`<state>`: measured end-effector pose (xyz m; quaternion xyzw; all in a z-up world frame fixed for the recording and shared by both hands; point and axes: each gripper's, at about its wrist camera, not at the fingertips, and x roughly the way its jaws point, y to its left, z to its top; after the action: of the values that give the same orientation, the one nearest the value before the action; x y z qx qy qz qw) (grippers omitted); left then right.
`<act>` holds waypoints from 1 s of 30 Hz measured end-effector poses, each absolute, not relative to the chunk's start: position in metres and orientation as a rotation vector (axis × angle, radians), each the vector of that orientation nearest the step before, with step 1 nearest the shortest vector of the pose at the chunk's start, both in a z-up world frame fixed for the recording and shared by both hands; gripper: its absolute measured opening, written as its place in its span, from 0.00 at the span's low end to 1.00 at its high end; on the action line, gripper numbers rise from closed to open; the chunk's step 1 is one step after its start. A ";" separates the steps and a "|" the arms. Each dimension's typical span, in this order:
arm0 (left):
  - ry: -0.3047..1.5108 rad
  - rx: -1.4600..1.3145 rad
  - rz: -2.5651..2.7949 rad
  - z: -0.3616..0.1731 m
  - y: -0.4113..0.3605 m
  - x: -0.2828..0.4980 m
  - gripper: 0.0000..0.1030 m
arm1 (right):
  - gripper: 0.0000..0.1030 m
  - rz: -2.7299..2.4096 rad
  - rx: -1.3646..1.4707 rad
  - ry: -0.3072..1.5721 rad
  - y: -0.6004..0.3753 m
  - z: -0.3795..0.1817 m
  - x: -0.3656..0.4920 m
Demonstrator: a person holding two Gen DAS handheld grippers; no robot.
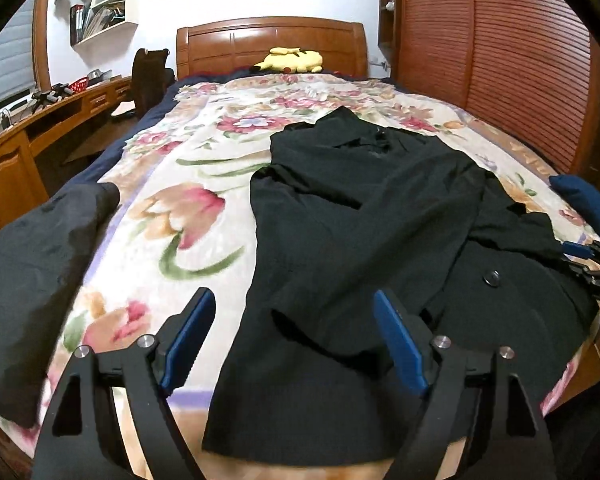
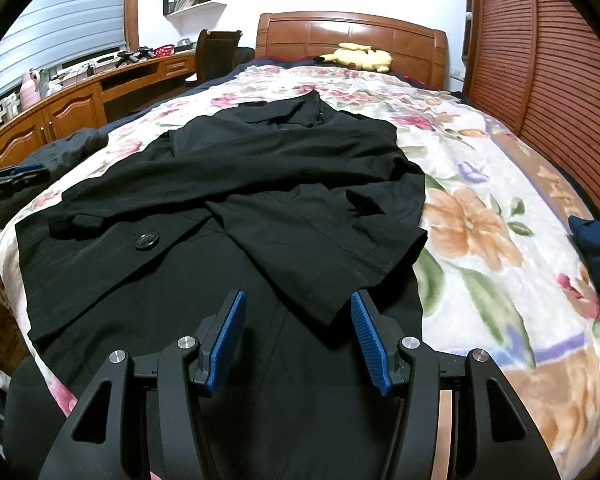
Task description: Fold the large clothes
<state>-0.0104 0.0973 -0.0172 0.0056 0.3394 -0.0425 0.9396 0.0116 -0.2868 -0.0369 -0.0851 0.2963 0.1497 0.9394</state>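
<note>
The black coat (image 2: 228,216) is laid flat on the bed (image 2: 480,216), sleeves crossed inward for folding; the left hand-held gripper (image 1: 294,336) and right hand-held gripper (image 2: 298,336) are held open, empty, above its hem.

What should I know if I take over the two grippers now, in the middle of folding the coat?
Left gripper: jaws open, nothing between them, over the coat's near left edge.
Right gripper: jaws open, empty, above the coat's lower middle.
Black coat lies flat on the floral blanket, both sleeves folded in across the body.
Left: fold the body up from the hem.
</note>
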 end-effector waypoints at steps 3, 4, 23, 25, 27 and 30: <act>0.699 0.021 -0.076 -0.025 0.101 -0.020 0.80 | 0.55 0.307 -0.170 0.603 -0.287 -0.037 0.012; 0.700 0.023 -0.073 -0.028 0.103 -0.022 0.80 | 0.55 0.307 -0.170 0.601 -0.287 -0.037 0.012; 0.748 0.010 -0.045 -0.061 0.127 -0.046 0.80 | 0.55 0.303 -0.291 0.568 -0.287 -0.026 -0.014; 0.751 0.004 -0.045 -0.064 0.129 -0.046 0.80 | 0.57 0.301 -0.299 0.576 -0.291 -0.024 -0.016; 0.749 -0.005 -0.045 -0.065 0.129 -0.046 0.80 | 0.61 0.305 -0.306 0.590 -0.296 -0.024 -0.018; 0.746 -0.020 -0.043 -0.067 0.132 -0.046 0.79 | 0.61 0.279 -0.315 0.614 -0.306 -0.026 -0.017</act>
<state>-0.0459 0.1322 -0.0667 -0.0100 0.3644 -0.0208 0.9310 -0.0171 -0.3063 -0.0258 -0.1540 0.2998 0.1364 0.9316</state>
